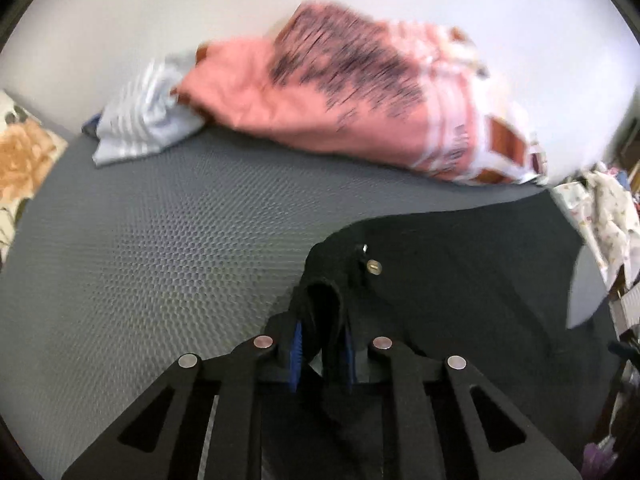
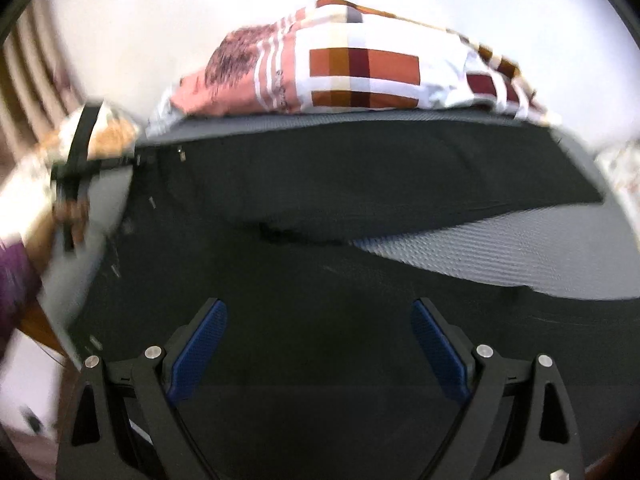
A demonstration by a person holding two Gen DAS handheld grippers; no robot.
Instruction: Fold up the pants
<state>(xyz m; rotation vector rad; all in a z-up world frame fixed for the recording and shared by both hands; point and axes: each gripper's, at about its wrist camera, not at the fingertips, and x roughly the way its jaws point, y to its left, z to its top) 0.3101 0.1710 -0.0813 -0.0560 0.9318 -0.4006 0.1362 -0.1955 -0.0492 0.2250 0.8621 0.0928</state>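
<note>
Black pants [image 1: 460, 280] lie on a grey dimpled mat [image 1: 140, 260], with the waistband end and its metal button [image 1: 374, 267] towards me in the left wrist view. My left gripper [image 1: 322, 332] is shut on a raised fold of the waistband, which stands up between its blue pads [image 1: 297, 340]. In the right wrist view the pants [image 2: 320, 184] spread wide across the mat [image 2: 520, 248], with the two legs parting at the right. My right gripper [image 2: 318, 308] hangs open just above the nearer leg, with nothing between its blue pads [image 2: 200, 348].
A pink and checked heap of bedding [image 1: 360, 100] lies along the back wall, with a striped white cloth [image 1: 136, 120] at its left. A floral cushion [image 1: 24, 152] sits at the left edge. Patterned fabric [image 1: 604, 208] and clutter hang off the right side.
</note>
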